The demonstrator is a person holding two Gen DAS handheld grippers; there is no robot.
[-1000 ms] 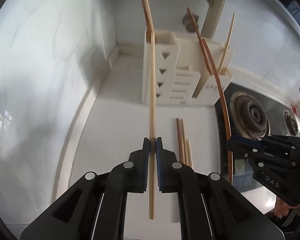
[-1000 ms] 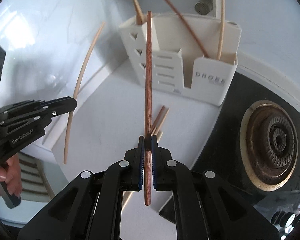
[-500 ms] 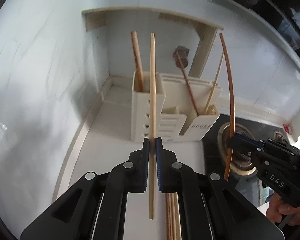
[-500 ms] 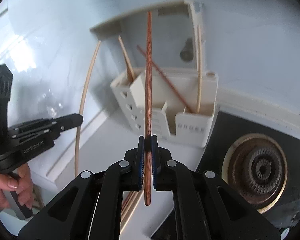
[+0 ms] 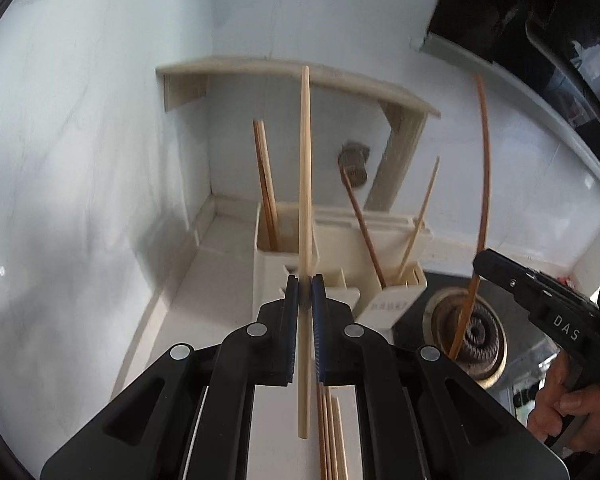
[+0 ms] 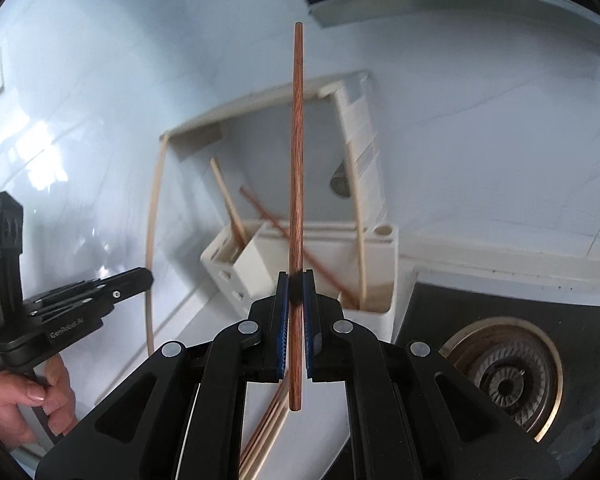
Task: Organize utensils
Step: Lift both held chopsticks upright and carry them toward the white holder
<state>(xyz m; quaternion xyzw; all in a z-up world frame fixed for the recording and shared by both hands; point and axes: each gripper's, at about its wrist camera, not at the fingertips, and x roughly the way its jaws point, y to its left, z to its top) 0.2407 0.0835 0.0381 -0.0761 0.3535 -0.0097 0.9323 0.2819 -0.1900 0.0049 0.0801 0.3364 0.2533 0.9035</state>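
My left gripper is shut on a pale wooden chopstick that stands upright between its pads. In the right wrist view my right gripper is shut on a dark reddish-brown chopstick, also upright. Both are held in the air in front of a cream utensil holder on the white counter. The holder has several chopsticks leaning in its compartments. Several loose chopsticks lie on the counter below the grippers. Each gripper shows in the other's view, the right gripper at the right and the left gripper at the left.
A black gas hob with a round burner lies right of the holder. White walls close the corner at the left and behind, with a cream shelf above the holder. A person's hands grip the handles.
Both grippers have risen and tilted upward with their chopsticks. The holder now sits lower in both views, and the loose chopsticks on the counter have slid toward the bottom edge.
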